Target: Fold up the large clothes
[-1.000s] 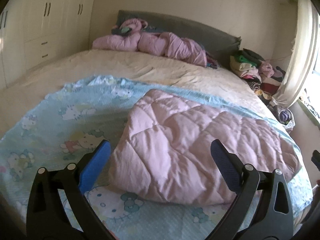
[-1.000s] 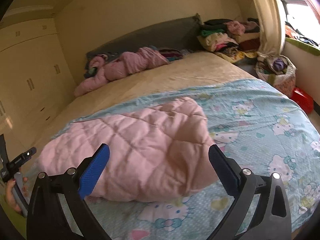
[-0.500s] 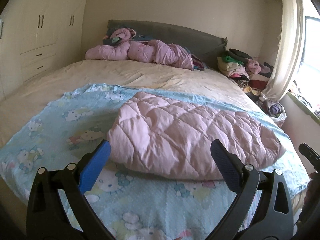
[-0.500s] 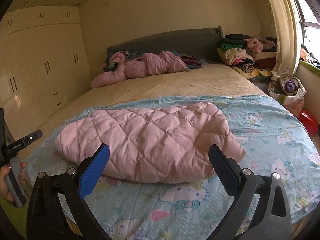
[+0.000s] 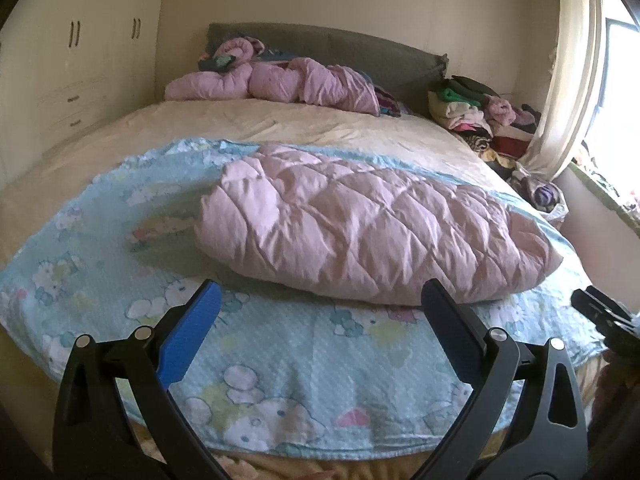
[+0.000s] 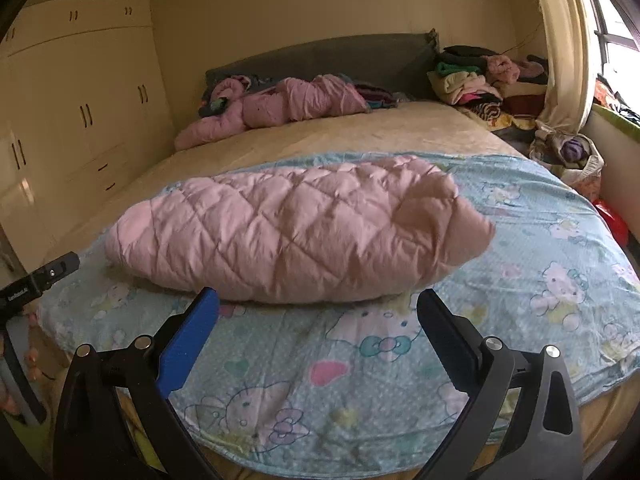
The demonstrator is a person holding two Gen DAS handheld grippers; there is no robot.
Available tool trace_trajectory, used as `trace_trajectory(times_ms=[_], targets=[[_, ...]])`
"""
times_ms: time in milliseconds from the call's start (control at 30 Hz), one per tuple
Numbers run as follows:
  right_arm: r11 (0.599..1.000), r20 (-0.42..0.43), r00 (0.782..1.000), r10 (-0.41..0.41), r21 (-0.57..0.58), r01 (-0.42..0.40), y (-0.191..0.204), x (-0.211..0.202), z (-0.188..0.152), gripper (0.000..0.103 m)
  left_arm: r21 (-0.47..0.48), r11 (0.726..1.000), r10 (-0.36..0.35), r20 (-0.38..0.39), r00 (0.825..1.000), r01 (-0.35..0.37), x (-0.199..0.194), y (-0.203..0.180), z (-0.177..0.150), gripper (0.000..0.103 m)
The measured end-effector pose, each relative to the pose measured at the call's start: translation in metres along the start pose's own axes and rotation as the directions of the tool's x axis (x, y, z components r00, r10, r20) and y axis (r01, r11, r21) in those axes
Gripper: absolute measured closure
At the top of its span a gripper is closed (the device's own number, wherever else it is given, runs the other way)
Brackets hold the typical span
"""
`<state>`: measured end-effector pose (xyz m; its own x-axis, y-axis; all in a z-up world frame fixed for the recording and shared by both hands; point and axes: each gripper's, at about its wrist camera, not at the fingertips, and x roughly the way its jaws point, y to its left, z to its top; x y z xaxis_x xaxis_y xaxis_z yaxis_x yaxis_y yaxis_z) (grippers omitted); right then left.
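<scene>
A folded pink quilted garment (image 5: 360, 228) lies on a light blue cartoon-print blanket (image 5: 280, 380) at the foot of the bed; it also shows in the right wrist view (image 6: 296, 232) on the blanket (image 6: 360, 380). My left gripper (image 5: 320, 308) is open and empty, held back from the garment's near edge. My right gripper (image 6: 318, 306) is open and empty, also just short of the garment. The other gripper's body shows at the right edge of the left view (image 5: 604, 316) and at the left edge of the right view (image 6: 40, 280).
A crumpled pink coat (image 5: 276, 84) lies by the grey headboard (image 5: 360, 52). A pile of clothes (image 5: 480, 116) sits at the bed's far right, near a curtain (image 5: 568, 68). White wardrobes (image 6: 80, 120) line the left wall. A bag of clothes (image 6: 572, 152) stands beside the bed.
Both grippers have pulled back from the folded garment and dropped lower, so more of the blanket's near edge shows. The garment lies still.
</scene>
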<state>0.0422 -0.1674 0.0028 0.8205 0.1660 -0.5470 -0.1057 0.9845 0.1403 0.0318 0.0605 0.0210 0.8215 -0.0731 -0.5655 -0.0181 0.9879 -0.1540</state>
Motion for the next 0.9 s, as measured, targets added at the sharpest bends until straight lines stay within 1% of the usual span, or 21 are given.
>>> trace_trajectory(times_ms=[167, 333, 900], targets=[[1.000, 0.001, 1.000, 0.025, -0.006, -0.025, 0.0047, -0.0013, -0.0006, 0.004, -0.017, 1.000, 0.011, -0.015, 1.000, -0.011, 0.0015, 0.0003, -0.0042, 0.009], [0.999, 0.004, 0.999, 0.038, -0.017, -0.037, 0.0083, -0.0036, -0.0012, 0.004, -0.010, 0.999, 0.035, -0.013, 0.999, -0.035, 0.0004, -0.0015, -0.0055, 0.009], [0.999, -0.001, 0.999, 0.039, -0.013, -0.039, 0.0081, -0.0049, -0.0028, 0.004, -0.007, 0.999, 0.047, -0.012, 0.999, -0.047, -0.0030, 0.0002, -0.0057, 0.009]])
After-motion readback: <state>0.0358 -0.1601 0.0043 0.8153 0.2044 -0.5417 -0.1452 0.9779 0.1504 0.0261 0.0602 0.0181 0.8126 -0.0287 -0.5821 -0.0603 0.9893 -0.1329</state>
